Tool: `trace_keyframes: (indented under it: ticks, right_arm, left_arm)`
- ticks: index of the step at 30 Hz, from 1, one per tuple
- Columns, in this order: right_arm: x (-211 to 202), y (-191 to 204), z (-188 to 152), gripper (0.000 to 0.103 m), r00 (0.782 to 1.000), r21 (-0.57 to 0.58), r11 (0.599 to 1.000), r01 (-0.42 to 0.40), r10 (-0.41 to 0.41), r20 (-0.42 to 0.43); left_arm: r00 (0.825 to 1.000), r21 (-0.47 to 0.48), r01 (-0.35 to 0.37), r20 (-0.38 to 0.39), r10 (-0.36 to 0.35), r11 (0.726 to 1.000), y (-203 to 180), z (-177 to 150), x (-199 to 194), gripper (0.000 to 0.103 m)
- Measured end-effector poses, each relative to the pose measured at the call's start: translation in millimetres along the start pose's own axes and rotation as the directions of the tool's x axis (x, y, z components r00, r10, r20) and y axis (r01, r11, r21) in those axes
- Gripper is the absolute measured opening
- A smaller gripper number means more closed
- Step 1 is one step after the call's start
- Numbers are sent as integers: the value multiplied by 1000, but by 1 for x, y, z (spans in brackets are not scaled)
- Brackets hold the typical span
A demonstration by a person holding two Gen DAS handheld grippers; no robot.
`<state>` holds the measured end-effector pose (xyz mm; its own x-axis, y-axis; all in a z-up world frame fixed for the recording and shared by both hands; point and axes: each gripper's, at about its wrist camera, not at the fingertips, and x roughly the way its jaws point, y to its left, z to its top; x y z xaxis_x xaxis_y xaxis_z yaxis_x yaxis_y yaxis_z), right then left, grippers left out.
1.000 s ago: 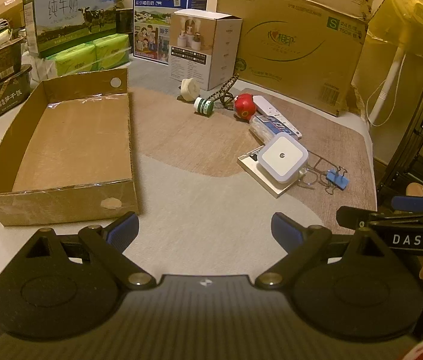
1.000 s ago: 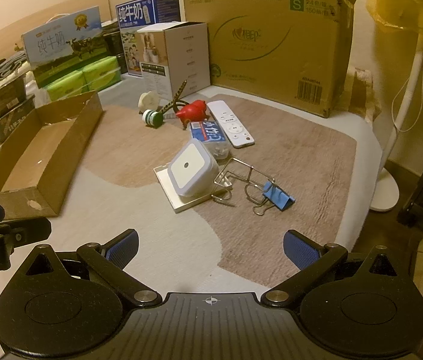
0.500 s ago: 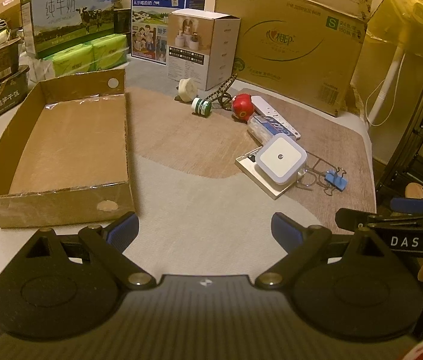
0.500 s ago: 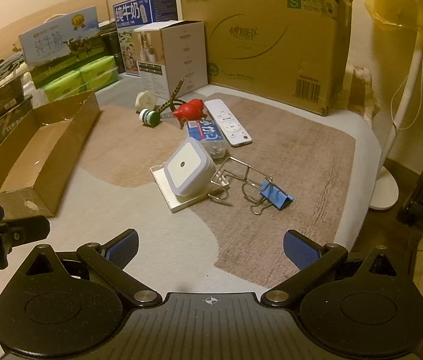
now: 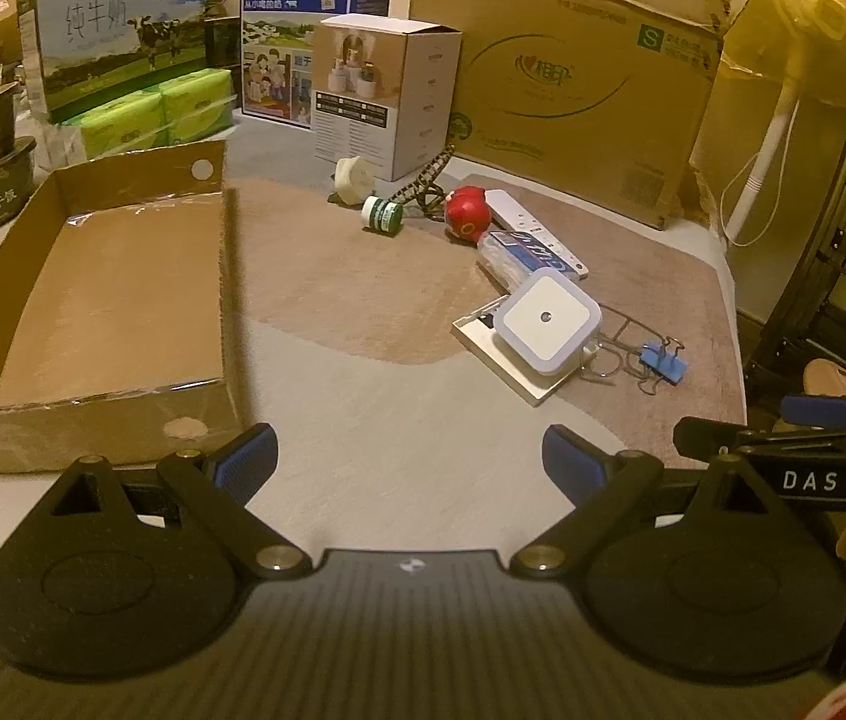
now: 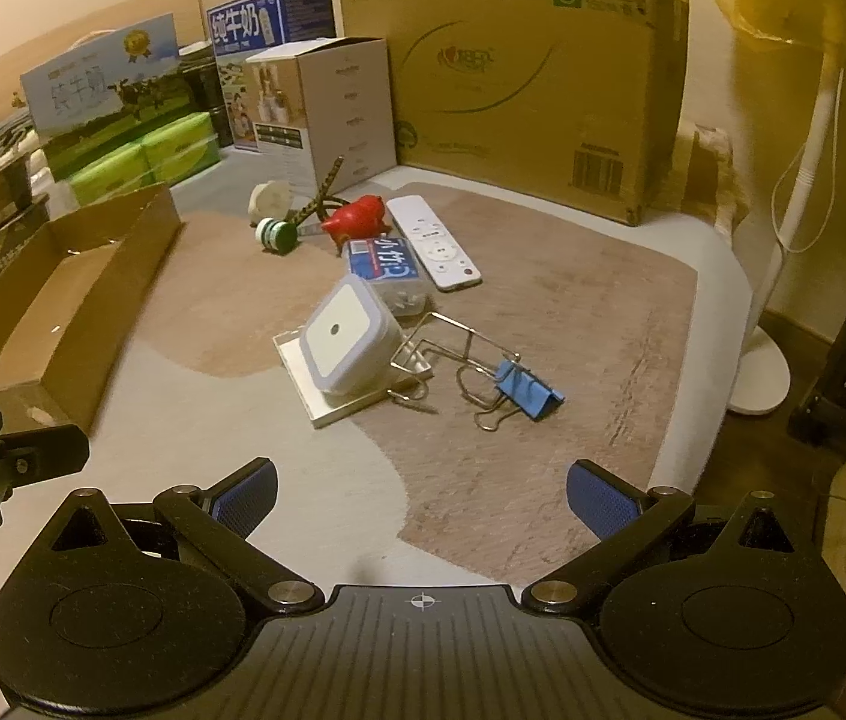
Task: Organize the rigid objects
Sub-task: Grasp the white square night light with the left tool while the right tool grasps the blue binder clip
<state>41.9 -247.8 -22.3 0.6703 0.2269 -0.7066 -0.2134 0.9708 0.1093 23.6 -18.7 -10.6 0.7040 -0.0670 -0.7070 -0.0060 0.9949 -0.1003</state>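
While both grippers hover wide and empty, left gripper [image 5: 410, 461] by the cardboard tray [image 5: 93, 300], right gripper [image 6: 421, 495] faces the clutter: square night light [image 6: 346, 341] on its white plate [image 6: 327, 405], blue binder clip [image 6: 528, 391] just beside, all on the worktop [image 6: 543, 450]

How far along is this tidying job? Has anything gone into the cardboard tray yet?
Nothing looks done yet: the cardboard tray shows only its bare bottom. Nothing is in hand either; the left tool and right tool are both open and hold nothing. Everything is left: the white night light, blue binder clip, remote, red toy and green-capped bottle all lie on the mat.
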Motion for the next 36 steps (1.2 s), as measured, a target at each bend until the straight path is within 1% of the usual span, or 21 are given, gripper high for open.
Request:
trace_keyframes:
  ticks: [5, 14, 18, 22, 27, 31, 34, 36]
  right_arm:
    - [6, -8, -1, 102, 1000, 11, 1000, -5, 6, -9]
    - [23, -31, 4, 102, 1000, -3, 1000, -22, 22, -11]
    - [31, -46, 10, 102, 1000, -37, 999, -25, 25, -6]
    - [38, -60, 18, 102, 998, -91, 994, -66, 67, 6]
    - [50, -71, 31, 102, 992, -176, 976, -125, 129, 11]
    - [62, -76, 37, 93, 983, -265, 947, -183, 185, -18]
    - [71, -76, 38, 89, 978, -328, 922, -205, 203, -39]
    - [78, -80, 39, 85, 975, -342, 913, -222, 215, -58]
  left_arm:
    - [1000, 8, 20, -3, -20, 1000, -3, 3, 8, 94]
    - [996, 71, 87, -8, -87, 994, -17, 16, 35, 94]
    - [994, 106, 114, -7, -114, 988, -22, 24, 51, 94]
    - [989, 143, 149, -7, -149, 978, -29, 35, 67, 94]
    - [984, 196, 176, -11, -178, 965, -36, 44, 83, 94]
    - [977, 258, 212, -23, -214, 943, -44, 49, 96, 90]
    - [970, 292, 239, -33, -240, 926, -49, 51, 105, 88]
    - [967, 310, 253, -45, -251, 917, -52, 52, 112, 85]
